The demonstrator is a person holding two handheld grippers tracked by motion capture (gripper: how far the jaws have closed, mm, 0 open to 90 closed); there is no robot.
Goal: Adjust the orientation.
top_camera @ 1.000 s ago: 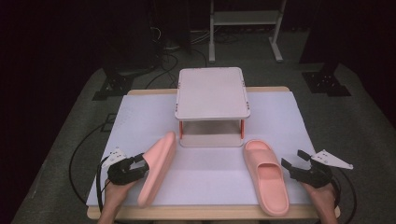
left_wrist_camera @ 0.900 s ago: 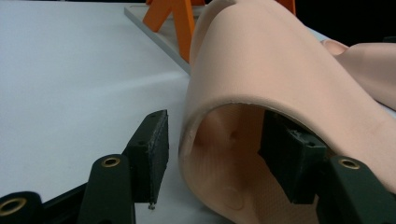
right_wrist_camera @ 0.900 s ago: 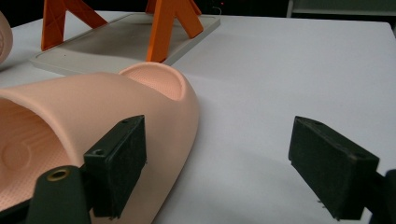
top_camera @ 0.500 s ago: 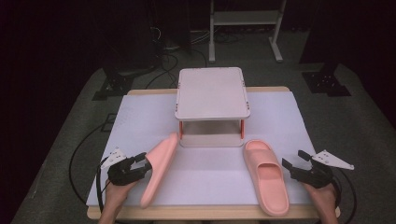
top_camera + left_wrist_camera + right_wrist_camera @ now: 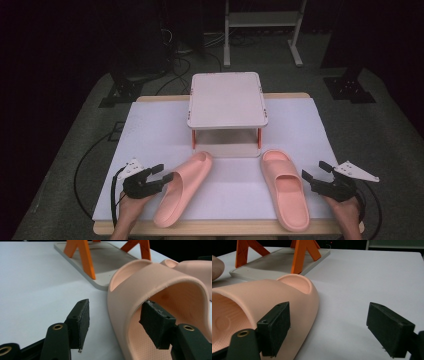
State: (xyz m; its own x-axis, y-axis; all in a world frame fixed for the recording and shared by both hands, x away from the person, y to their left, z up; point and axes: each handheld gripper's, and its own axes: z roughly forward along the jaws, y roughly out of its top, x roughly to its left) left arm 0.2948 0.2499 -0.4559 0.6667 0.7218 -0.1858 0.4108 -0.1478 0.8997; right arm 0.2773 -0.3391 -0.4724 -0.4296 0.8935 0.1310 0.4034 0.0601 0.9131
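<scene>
Two pink slippers lie on the white table. The left slipper [image 5: 182, 187] [image 5: 155, 277] points up and to the right, its toe near the rack. My left gripper [image 5: 165, 172] [image 5: 117, 322] is open astride that slipper's left side wall: one pad hangs outside over the table, the other sits inside under the strap. The right slipper [image 5: 284, 189] [image 5: 262, 295] lies sole down, toe away from me. Just off its right side my right gripper [image 5: 315, 170] [image 5: 333, 327] is open, with bare table between the pads.
A small two-level rack [image 5: 227, 100] with orange legs stands at the table's middle back; its lower tray [image 5: 110, 262] [image 5: 279, 262] lies just beyond both toes. The table's front edge [image 5: 225, 227] runs close under the slippers' heels. Cables trail off both sides.
The left slipper has tipped from standing on its edge to lying flatter, with its strap opening now showing. The right gripper and right slipper have not moved.
</scene>
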